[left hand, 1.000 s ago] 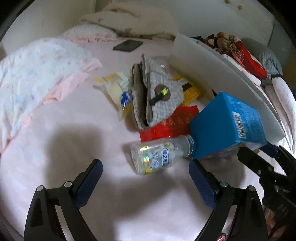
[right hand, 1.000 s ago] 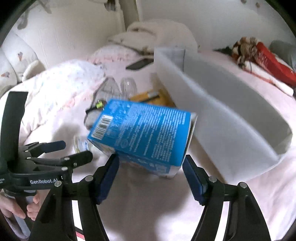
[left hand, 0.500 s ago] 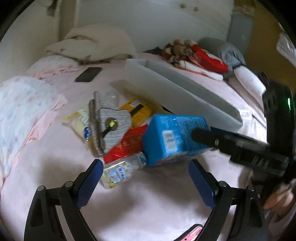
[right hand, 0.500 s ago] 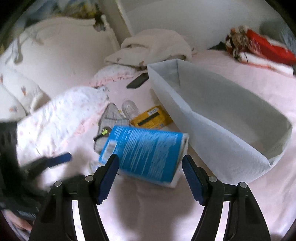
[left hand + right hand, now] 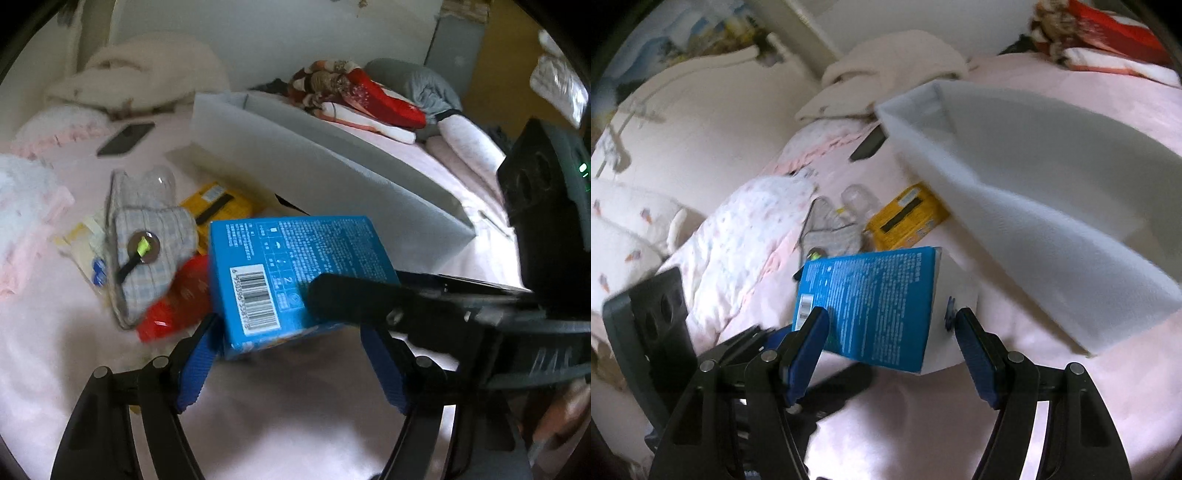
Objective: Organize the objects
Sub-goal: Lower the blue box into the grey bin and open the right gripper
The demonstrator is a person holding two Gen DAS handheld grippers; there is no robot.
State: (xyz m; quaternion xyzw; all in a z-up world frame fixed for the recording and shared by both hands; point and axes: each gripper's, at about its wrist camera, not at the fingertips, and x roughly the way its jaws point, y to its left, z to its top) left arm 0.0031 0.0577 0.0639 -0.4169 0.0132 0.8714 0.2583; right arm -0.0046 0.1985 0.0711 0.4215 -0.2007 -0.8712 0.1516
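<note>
A bed with a smooth pink sheet [image 5: 55, 332] carries the clutter. From left: a grey checked fabric pouch [image 5: 147, 251], a glossy red packet [image 5: 177, 306], a yellow carton [image 5: 908, 218]. The rectangular blue cardboard box [image 5: 295, 273] lies tilted beside the white fabric-walled bin [image 5: 1052, 206]. The left gripper [image 5: 291, 365], its jaws just narrowed, brackets the box's near end; contact unclear. The right gripper [image 5: 894, 343] stands wide around it, grip unconfirmed. Judged step: securing the box; next, lift it into the bin.
</note>
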